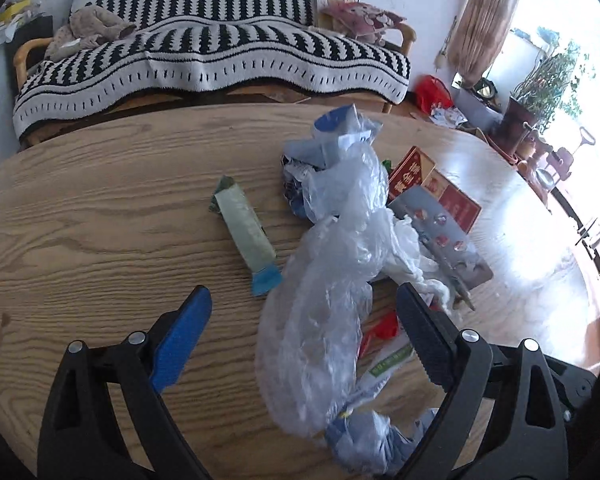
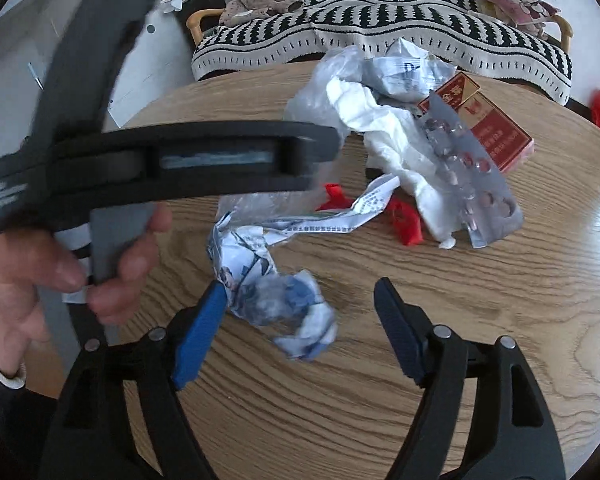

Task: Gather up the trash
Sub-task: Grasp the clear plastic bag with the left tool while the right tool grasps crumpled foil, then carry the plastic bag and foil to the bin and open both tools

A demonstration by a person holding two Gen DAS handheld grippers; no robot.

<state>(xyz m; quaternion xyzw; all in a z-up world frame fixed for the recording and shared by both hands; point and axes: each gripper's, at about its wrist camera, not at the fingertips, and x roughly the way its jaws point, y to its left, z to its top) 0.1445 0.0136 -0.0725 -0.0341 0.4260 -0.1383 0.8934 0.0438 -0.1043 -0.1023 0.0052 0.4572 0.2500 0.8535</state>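
Nearest us in the right wrist view is the right gripper [image 2: 298,312], its jaws spread wide over a crumpled printed wrapper [image 2: 284,304] that lies between them on the tabletop [image 2: 480,320]. The blue pad on the left of that view looks to be touching the wrapper's edge, while the other pad is clear of it, so nothing is gripped yet. In the left wrist view the left gripper [image 1: 304,312] is likewise wide, and a clear plastic bag [image 1: 320,320] billows up between its fingers without being pinched. We can see the hand [image 2: 60,264] holding that left tool at the left of the right wrist view.

The rest of the trash sits in a loose pile beyond: a white tissue [image 2: 384,140], a blister pack [image 2: 472,184], a red box [image 2: 496,132], red scraps [image 2: 404,220], a paper slip [image 2: 332,220], and, apart to one side, a green wrapped stick [image 1: 246,232].

We judge this to be the reaching step, both tools poised over first picks. Next we would need to settle the right gripper lower around the wrapper and close firmly, since crumpled paper can slide out. No bin or container for the trash is in view.
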